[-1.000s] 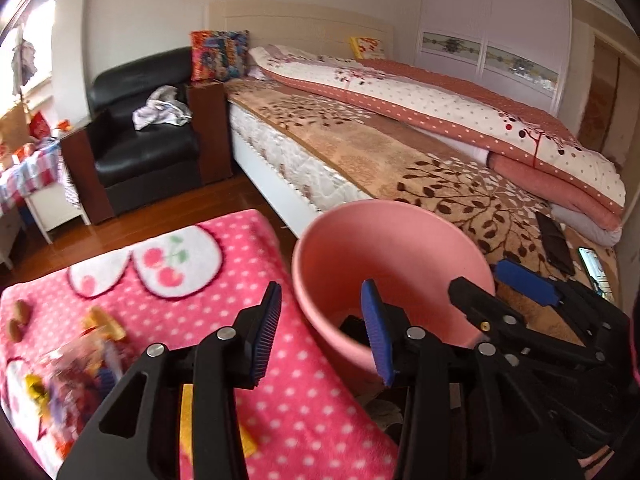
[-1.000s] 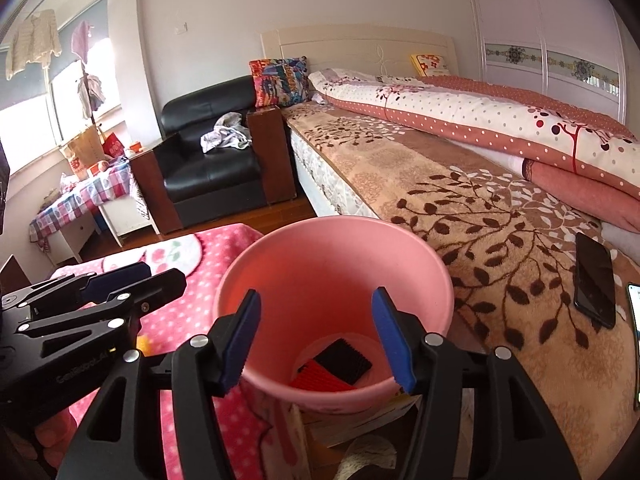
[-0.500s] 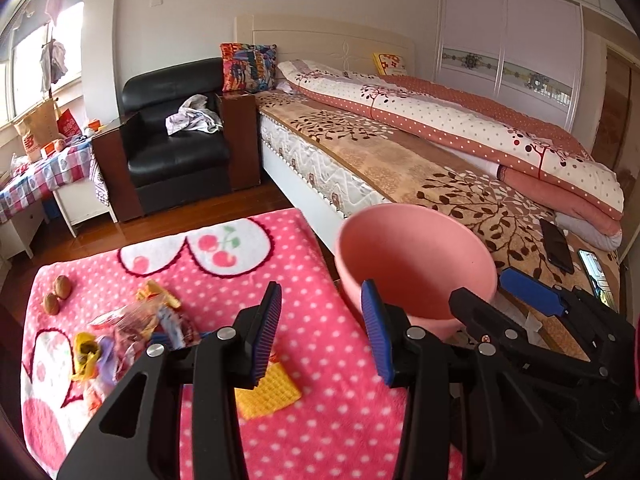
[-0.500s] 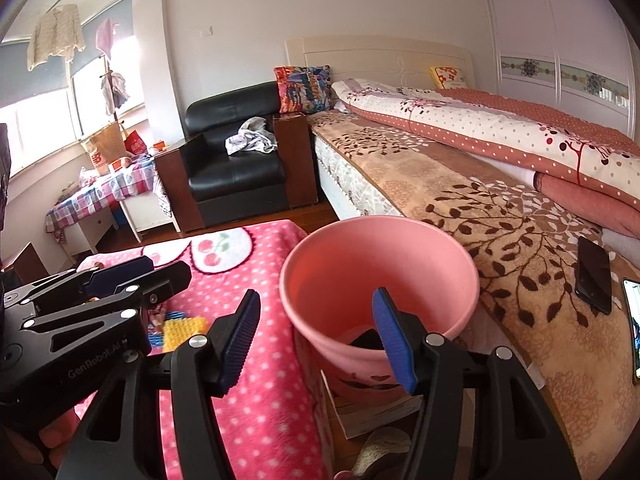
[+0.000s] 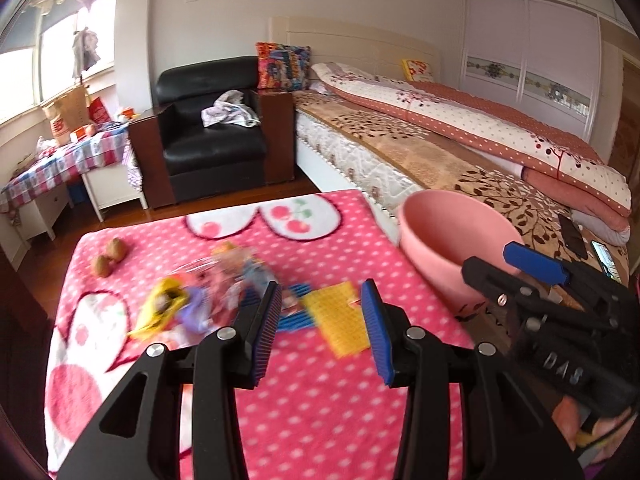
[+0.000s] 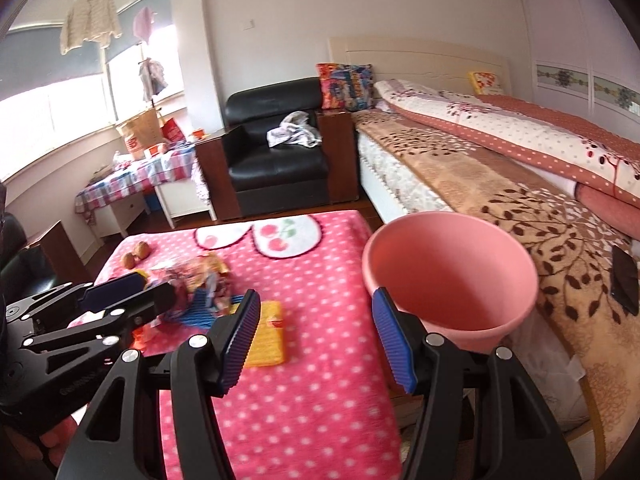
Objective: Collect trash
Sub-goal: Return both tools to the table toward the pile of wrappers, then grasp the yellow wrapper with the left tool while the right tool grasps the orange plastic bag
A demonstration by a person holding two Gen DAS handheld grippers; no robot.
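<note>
Left-wrist view: the left gripper [image 5: 320, 332], jaws apart and empty, hangs above the pink polka-dot blanket [image 5: 280, 412], aimed at the yellow ridged pad [image 5: 338, 318] lying flat just beside a blue ridged piece [image 5: 294, 308]. A loose heap of crinkled wrappers [image 5: 208, 292] sits to the left of these, blurred; two small brown round items [image 5: 110, 256] lie apart near the far left edge. The pink bucket [image 6: 448, 276] stands off the blanket's right edge, against the bed [image 6: 500, 184] — its mouth open and unobstructed.

Right-wrist view: the right gripper [image 6: 316, 340] is likewise spread wide with nothing between its pads, poised between the yellow pad and the bucket rim.

Judged step: reaching for the next piece of trash. Good practice would be to take one item per gripper — the flat pad by a raised edge, since it lies flush on soft pile, and a wrapper pinched at a crumpled fold. Keep the two tools from crossing, and release only once well over the bucket mouth.
</note>
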